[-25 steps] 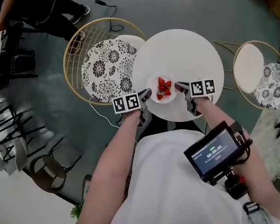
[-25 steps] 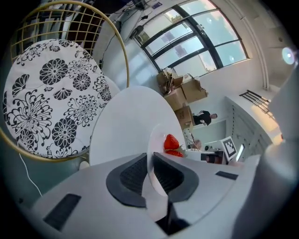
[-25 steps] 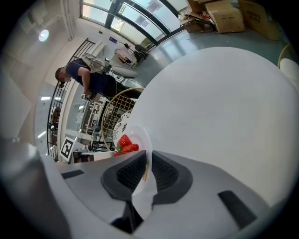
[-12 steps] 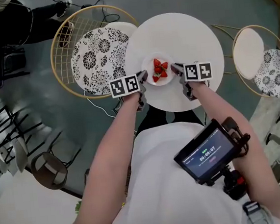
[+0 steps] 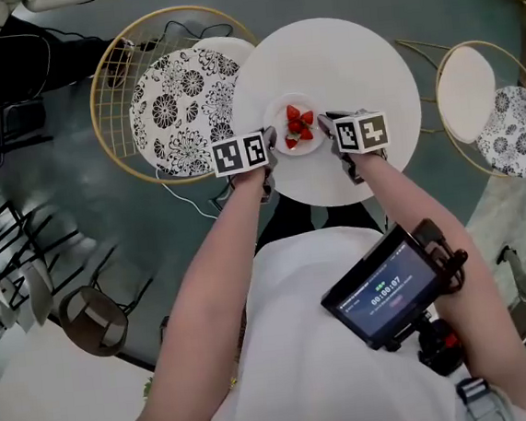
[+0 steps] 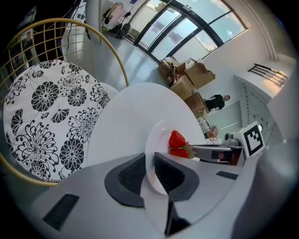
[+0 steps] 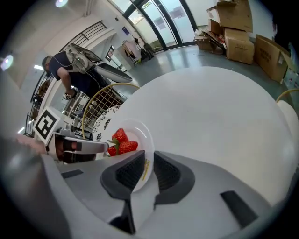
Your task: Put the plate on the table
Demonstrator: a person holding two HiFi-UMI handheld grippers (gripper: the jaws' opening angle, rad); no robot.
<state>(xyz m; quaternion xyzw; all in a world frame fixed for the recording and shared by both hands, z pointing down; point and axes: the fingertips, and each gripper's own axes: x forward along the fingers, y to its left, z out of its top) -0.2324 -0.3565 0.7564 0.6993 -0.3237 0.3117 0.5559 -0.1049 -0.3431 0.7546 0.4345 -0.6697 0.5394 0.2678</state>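
Plate (image 5: 310, 146) of strawberries (image 5: 298, 123), upper middle over the white surface (image 5: 341, 59), is clamped at opposite rims by the jaws of the left gripper (image 5: 270, 139) and right gripper (image 5: 326, 123).

Both your arms reach forward, away from your body, and converge toward the middle. Your left forearm (image 5: 220, 265) is bare and angles in from the near left; your right forearm (image 5: 403, 202) angles in from the near right. Your left gripper (image 5: 268, 141) has its jaws closed on the left edge of the plate (image 5: 305, 149). Your right gripper (image 5: 327, 125) has its jaws clamped on the opposite, right edge. The two grippers face each other at about the same level, marker cubes up.
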